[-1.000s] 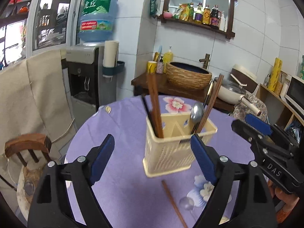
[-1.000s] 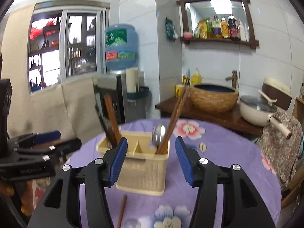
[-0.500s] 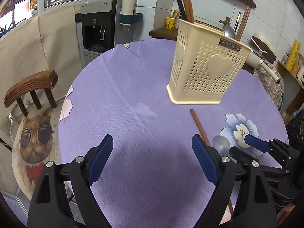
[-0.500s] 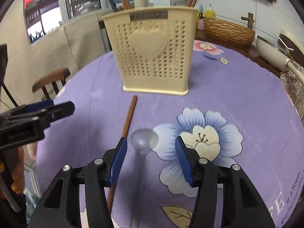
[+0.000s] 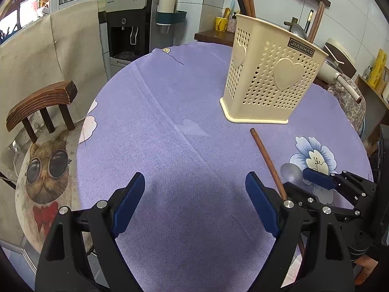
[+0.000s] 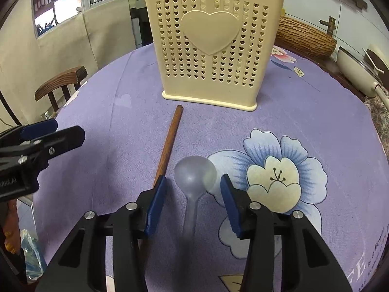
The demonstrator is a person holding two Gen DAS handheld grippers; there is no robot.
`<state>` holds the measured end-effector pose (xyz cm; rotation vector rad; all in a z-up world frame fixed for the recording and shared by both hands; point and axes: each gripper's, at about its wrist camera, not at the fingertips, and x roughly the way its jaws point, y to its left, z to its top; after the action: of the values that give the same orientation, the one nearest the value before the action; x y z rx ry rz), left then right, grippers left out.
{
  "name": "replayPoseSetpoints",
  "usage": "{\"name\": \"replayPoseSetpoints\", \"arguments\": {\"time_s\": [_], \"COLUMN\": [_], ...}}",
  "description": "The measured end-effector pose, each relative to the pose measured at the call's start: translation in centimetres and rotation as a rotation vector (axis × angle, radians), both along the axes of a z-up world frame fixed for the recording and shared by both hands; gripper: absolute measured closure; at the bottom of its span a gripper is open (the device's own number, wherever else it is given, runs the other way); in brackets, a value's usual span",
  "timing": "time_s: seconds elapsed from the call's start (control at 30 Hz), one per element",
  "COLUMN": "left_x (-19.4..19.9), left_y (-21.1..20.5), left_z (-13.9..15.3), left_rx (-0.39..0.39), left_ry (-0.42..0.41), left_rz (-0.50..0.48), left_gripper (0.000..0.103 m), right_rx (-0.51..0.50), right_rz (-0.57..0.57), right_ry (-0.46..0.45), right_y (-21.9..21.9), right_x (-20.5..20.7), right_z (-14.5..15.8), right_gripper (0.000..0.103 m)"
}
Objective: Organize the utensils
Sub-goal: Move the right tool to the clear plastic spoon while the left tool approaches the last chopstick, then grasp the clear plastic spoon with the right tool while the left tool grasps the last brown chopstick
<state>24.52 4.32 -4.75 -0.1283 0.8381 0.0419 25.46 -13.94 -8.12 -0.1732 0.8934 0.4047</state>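
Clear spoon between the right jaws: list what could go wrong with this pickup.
1. The clear spoon lies flat on the tablecloth; the right gripper, whose jaws have just been closing without touching it, might skid off the thin handle.
2. The wooden chopstick runs right beside the left-hand pad and could get pinched too.
3. The left gripper hangs open nearby; the two could bump.
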Motion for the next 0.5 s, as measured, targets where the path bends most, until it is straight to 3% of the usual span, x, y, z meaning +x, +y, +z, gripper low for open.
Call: {"name": "replayPoseSetpoints", "arguments": {"time_s": [0.13, 0.5], "left_x": [0.1, 0.6], "left_y": [0.1, -1.1], "left_z": [-0.2, -0.6], "left_rx": [-0.002, 0.0], "left_ry": [0.006, 0.023], "left_rz": [0.007, -0.018], "left_gripper": [0.019, 0.019], "right_rx": [-0.002, 0.071], "right_rz": [-0.002, -0.074], "right_ry": [-0.001, 0.004], "right_y": [0.4, -2.1], "right_x": [0.3, 0.7], "right_z": [0.0, 0.4], "right_gripper": [0.067, 0.068]}}
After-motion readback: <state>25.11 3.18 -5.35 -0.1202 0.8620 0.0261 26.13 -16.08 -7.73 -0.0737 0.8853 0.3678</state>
